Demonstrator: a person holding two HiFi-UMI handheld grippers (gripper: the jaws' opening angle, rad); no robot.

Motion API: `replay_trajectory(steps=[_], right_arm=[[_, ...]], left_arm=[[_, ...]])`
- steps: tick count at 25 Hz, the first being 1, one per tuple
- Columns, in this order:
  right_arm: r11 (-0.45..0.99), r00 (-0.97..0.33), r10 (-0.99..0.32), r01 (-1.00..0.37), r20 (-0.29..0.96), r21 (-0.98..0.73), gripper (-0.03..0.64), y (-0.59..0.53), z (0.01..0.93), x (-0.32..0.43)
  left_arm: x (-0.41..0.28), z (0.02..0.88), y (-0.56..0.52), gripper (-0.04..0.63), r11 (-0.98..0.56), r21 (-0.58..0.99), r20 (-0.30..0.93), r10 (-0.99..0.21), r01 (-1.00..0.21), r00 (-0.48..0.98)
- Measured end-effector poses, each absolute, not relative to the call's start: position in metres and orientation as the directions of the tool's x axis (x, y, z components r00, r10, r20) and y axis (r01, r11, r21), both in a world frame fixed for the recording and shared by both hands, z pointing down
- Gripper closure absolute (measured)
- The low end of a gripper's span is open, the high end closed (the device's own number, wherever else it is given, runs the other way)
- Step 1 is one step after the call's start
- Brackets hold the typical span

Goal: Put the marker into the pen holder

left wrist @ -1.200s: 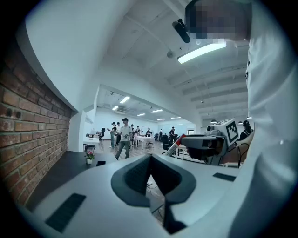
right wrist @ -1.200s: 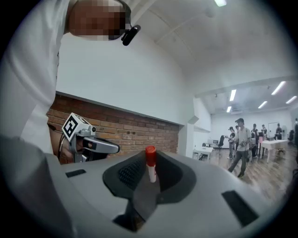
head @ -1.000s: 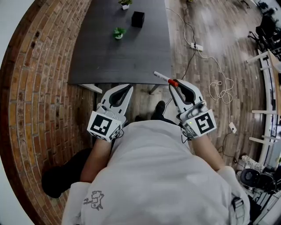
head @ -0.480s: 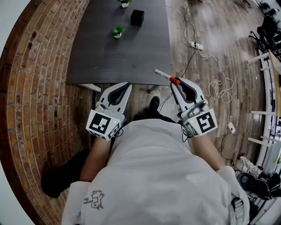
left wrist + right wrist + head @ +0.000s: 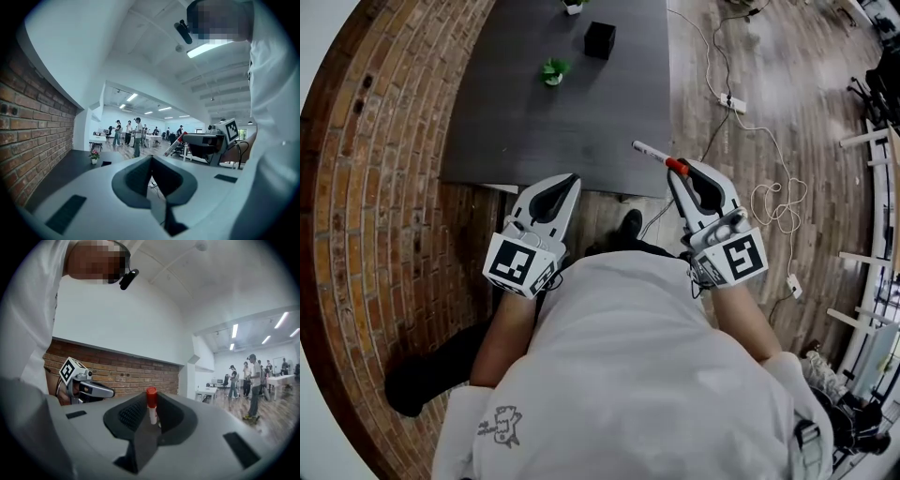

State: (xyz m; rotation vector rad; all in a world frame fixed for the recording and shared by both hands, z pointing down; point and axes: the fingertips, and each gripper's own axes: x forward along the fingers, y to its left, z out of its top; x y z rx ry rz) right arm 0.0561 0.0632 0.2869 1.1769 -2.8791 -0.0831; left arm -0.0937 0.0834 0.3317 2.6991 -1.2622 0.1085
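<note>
A white marker [image 5: 650,154] with a red cap sticks out leftward from the tip of my right gripper [image 5: 677,169], which is shut on it just off the near right corner of the dark grey table [image 5: 553,131]. In the right gripper view the marker [image 5: 151,405] stands upright between the jaws, red cap on top. The black square pen holder [image 5: 599,39] sits far back on the table; it also shows small in the left gripper view [image 5: 106,163]. My left gripper [image 5: 573,178] hangs shut and empty before the table's near edge, its jaws [image 5: 151,160] together.
Two small potted plants [image 5: 553,71] [image 5: 574,6] stand near the pen holder. A brick wall [image 5: 384,187] runs along the left. Cables and a power strip [image 5: 732,103] lie on the wooden floor at the right. People stand far off in the room [image 5: 137,136].
Both grippers have edged slightly forward toward the table's near edge. The marker stays in the right gripper, and the left gripper stays shut.
</note>
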Motion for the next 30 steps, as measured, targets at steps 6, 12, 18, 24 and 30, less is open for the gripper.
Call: replay_trajectory(steps=[6,12,18,24,30], right_arm=[[0.734,-0.735,-0.678,-0.677,0.009,0.048,0.549,0.018,0.294,0.074],[0.749,-0.75,-0.661,-0.66,-0.006,0.061,0.549,-0.027,0.292,0.1],[0.75,-0.752,-0.659,-0.658,-0.016,0.064,0.551,-0.06,0.291,0.128],[0.746,-0.748,-0.664,-0.664,-0.022,0.051,0.549,-0.081,0.293,0.14],[0.748,-0.748,-0.664,-0.663,0.001,0.03,0.549,-0.106,0.306,0.131]], left_arm=[[-0.077,0.339,0.043,0.584,-0.603,0.117,0.156,-0.773,-0.789,0.614],[-0.046,0.34,-0.003,0.584,-0.6,0.1,0.162,-0.777,-0.794,0.608],[-0.021,0.338,-0.033,0.584,-0.598,0.086,0.158,-0.782,-0.797,0.603],[-0.009,0.344,-0.053,0.584,-0.6,0.092,0.175,-0.776,-0.795,0.606],[-0.017,0.346,-0.08,0.584,-0.59,0.113,0.18,-0.779,-0.799,0.601]])
